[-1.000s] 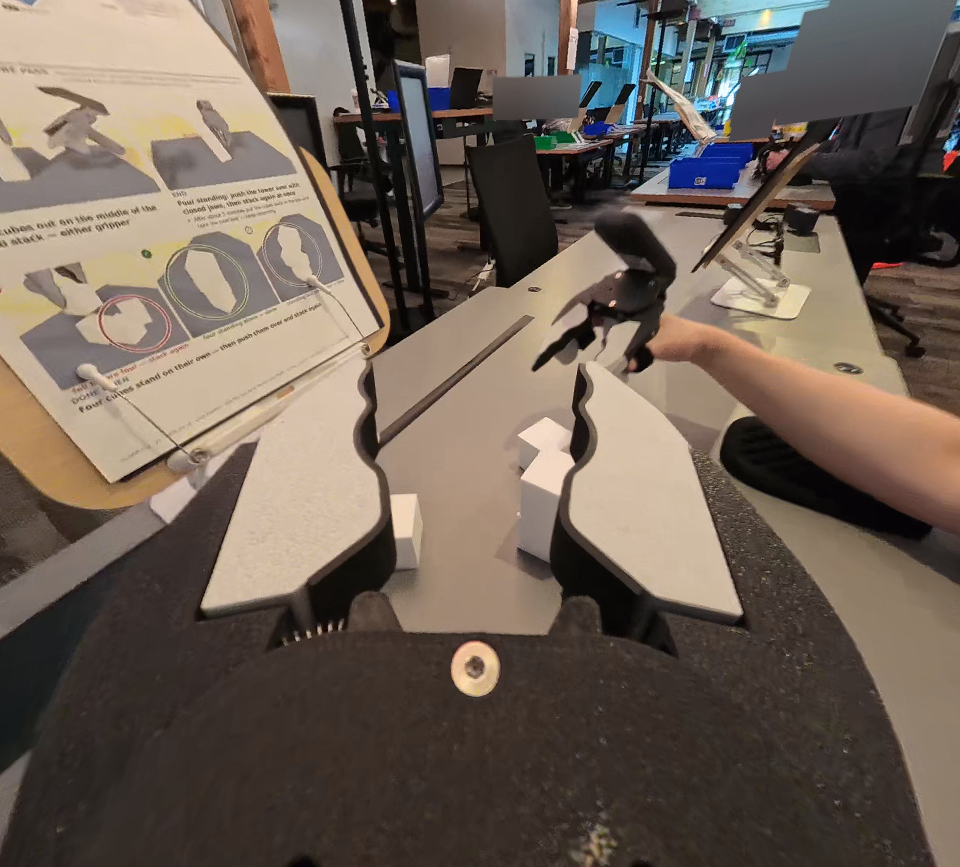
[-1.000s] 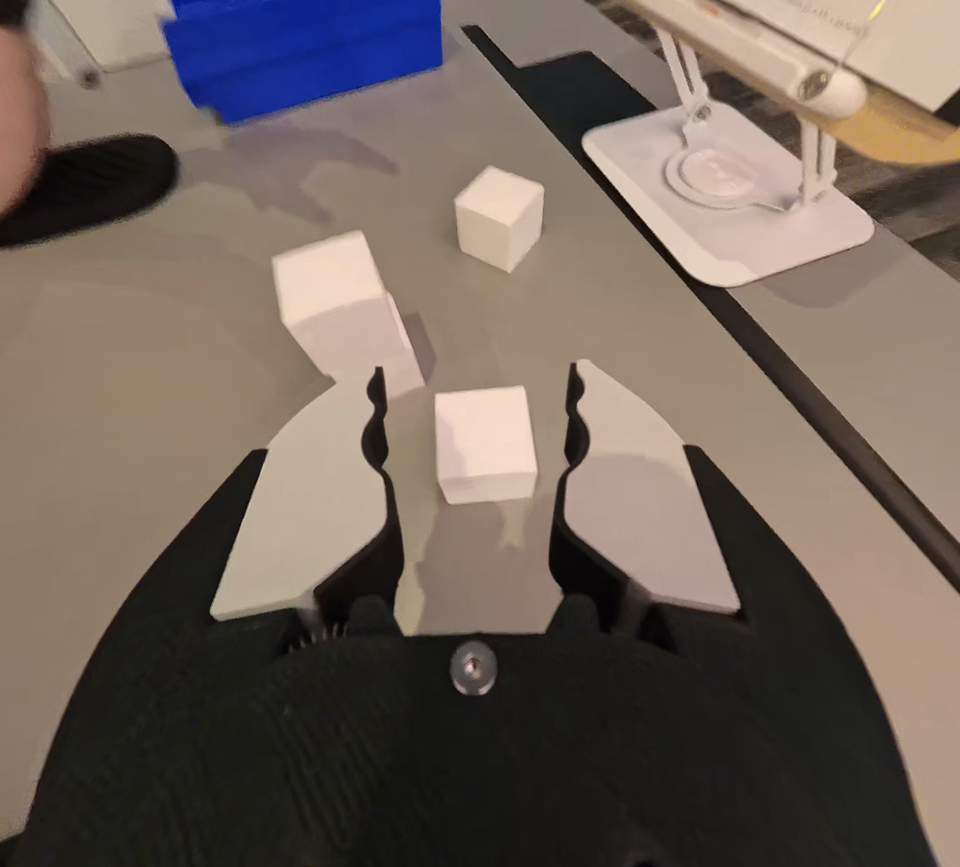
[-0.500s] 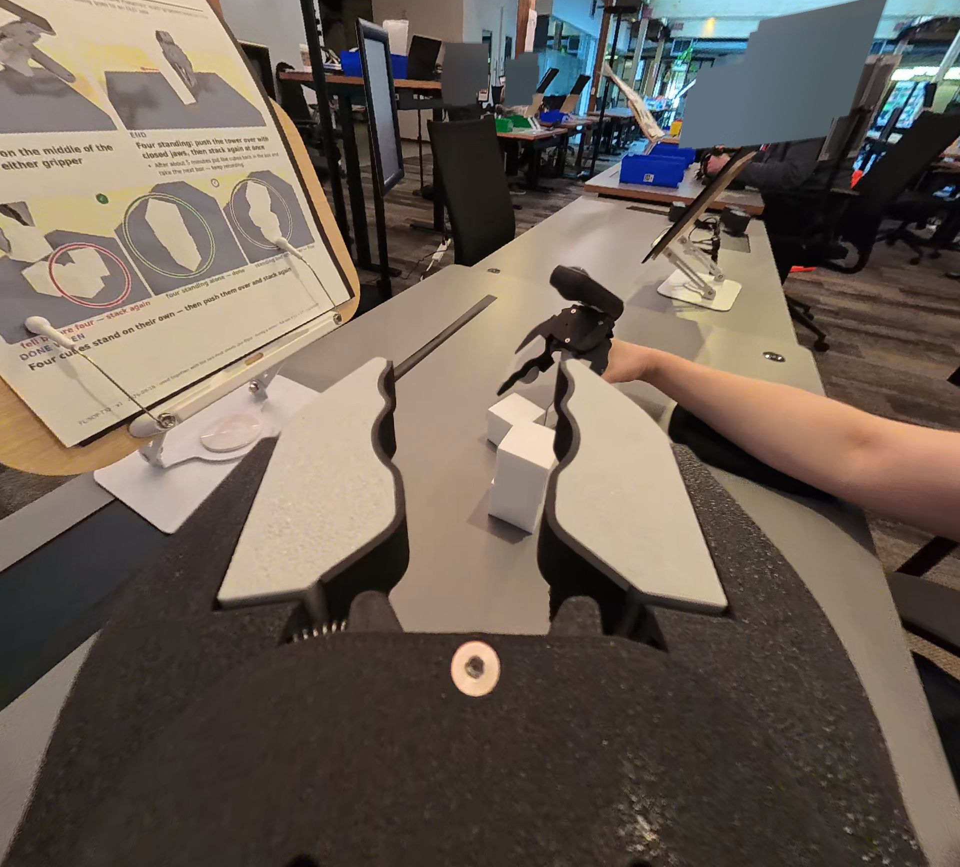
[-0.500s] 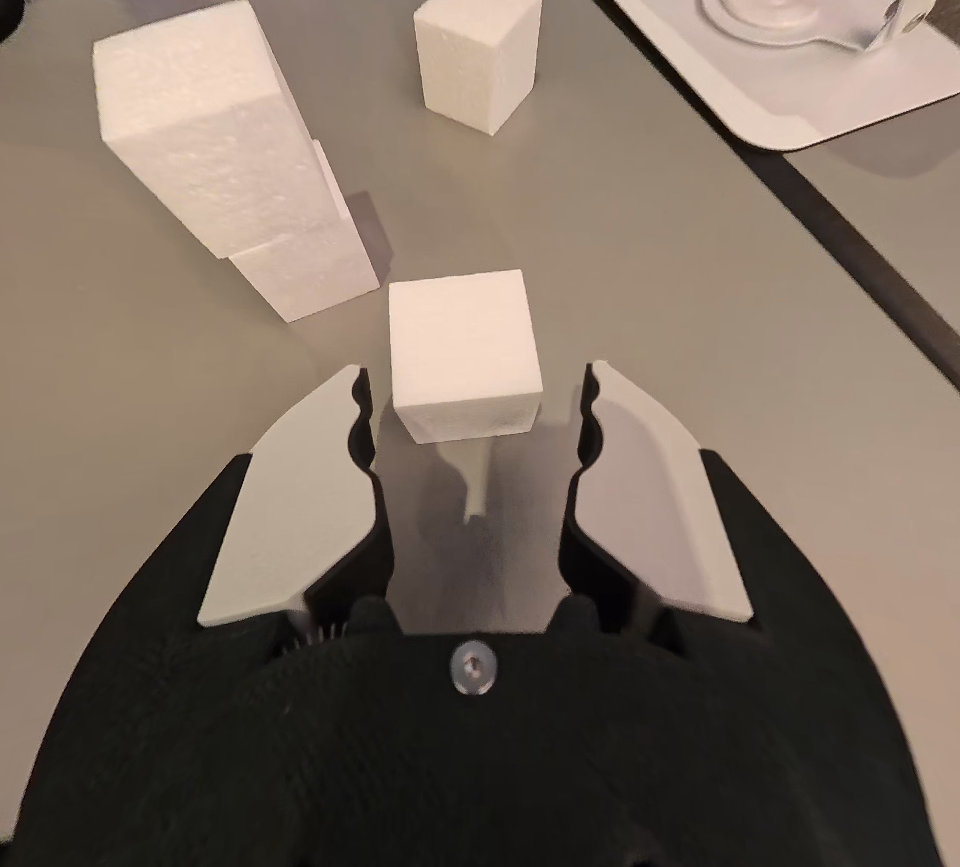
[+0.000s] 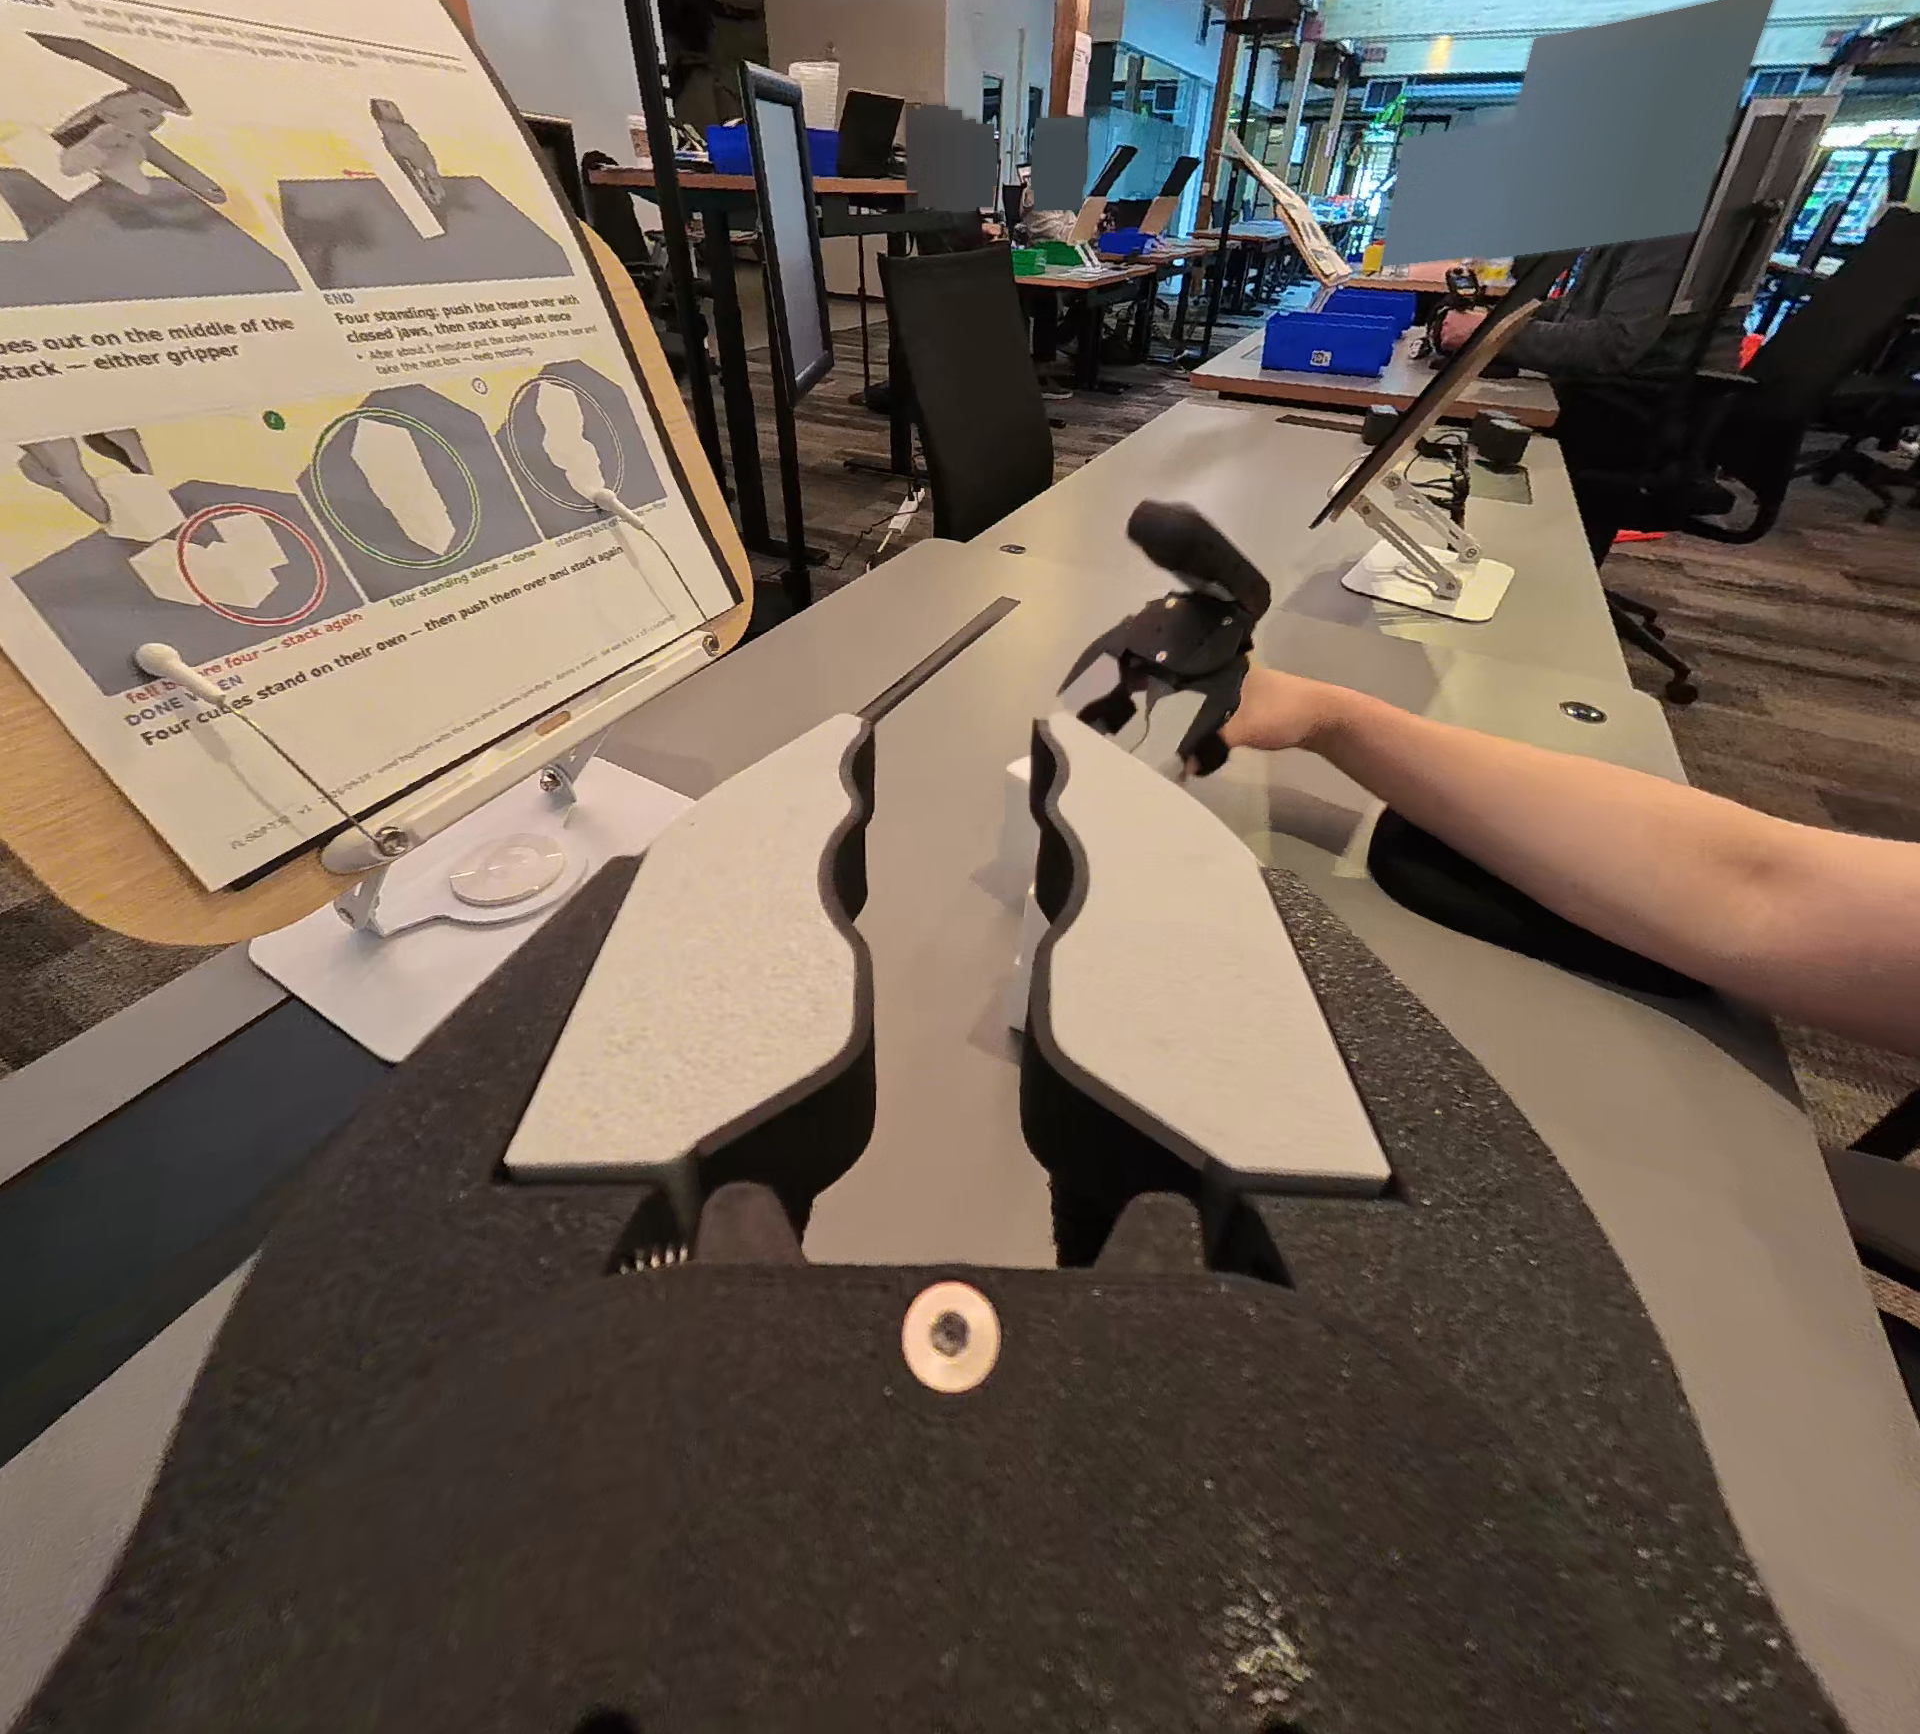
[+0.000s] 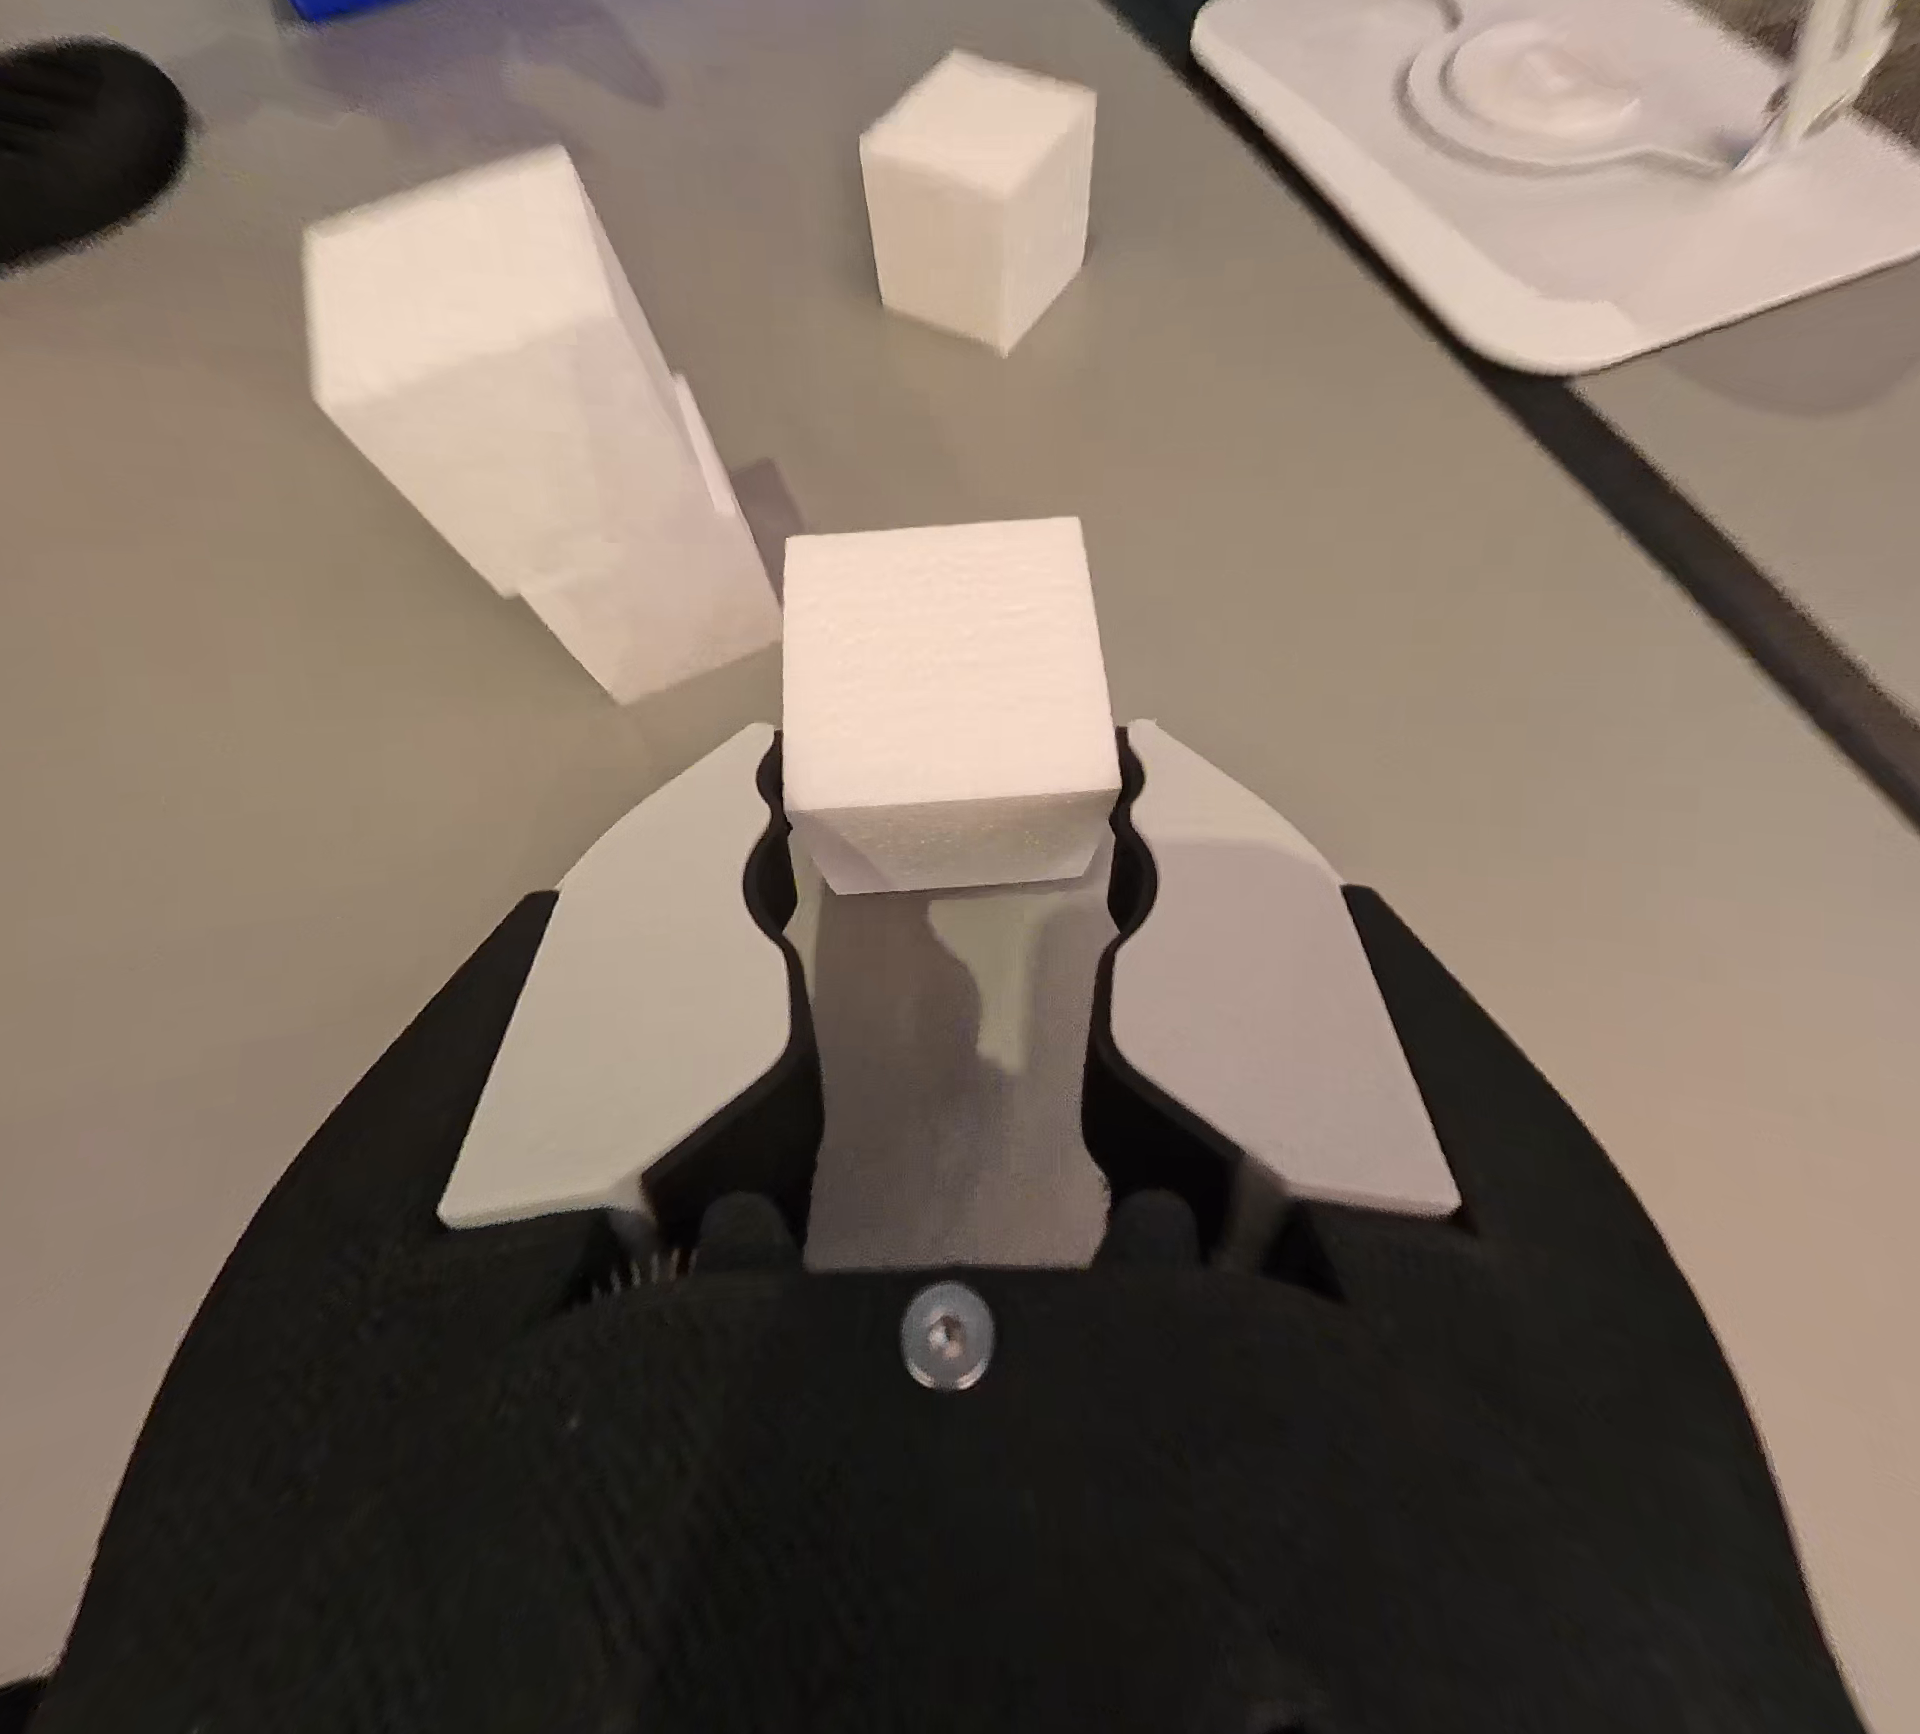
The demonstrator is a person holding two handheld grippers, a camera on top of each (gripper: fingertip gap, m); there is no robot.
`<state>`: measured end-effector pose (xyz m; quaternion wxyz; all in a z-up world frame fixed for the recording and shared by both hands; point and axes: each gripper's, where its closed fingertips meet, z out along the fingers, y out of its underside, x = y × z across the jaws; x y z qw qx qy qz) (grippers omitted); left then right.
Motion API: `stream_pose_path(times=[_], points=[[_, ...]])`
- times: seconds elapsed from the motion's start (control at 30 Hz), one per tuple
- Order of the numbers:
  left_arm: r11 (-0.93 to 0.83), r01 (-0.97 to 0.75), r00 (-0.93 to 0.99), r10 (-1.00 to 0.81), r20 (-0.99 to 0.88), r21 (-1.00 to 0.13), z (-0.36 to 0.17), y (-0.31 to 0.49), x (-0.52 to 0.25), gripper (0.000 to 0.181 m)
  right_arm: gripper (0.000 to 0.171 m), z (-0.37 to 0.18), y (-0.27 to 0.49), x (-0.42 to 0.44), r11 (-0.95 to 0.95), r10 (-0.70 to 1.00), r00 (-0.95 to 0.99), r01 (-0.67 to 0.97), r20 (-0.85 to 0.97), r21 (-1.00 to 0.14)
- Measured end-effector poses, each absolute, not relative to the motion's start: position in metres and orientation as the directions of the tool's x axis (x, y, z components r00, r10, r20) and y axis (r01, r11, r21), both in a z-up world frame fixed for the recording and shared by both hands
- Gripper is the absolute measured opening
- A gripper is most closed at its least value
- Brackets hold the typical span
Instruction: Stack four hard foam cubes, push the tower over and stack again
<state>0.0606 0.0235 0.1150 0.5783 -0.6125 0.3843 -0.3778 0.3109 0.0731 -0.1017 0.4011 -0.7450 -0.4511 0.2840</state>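
1. The right black two-finger gripper with grey pads [image 6: 951, 775] is squeezing a white foam cube [image 6: 940, 697] between its fingertips.
2. The left black gripper with grey pads [image 5: 951, 749] is pointing forward, its jaws standing a little apart with nothing between them.
3. The person's bare right forearm [image 5: 1558, 827] is reaching across.

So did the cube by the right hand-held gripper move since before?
Yes. The cube sat flat on the grey table; now the right hand-held gripper pinches it, lifted and slightly tilted beside the two-cube stack.
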Motion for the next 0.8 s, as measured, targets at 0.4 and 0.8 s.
stream_pose_path(times=[0.4, 0.8], points=[[-0.037, -0.029, 0.405, -0.914, 0.022, -0.999, 0.116, 0.023, 0.060, 0.016, 0.059, 0.016, 0.024, 0.224, -0.101, 0.977, 0.211, 0.361, -0.024, -0.927], [-0.036, -0.056, 0.413, -0.911, 0.010, -0.998, 0.111, 0.025, 0.062, 0.016, 0.060, -0.022, 0.027, 0.217, -0.141, 0.979, 0.202, 0.526, -0.038, -0.839]])
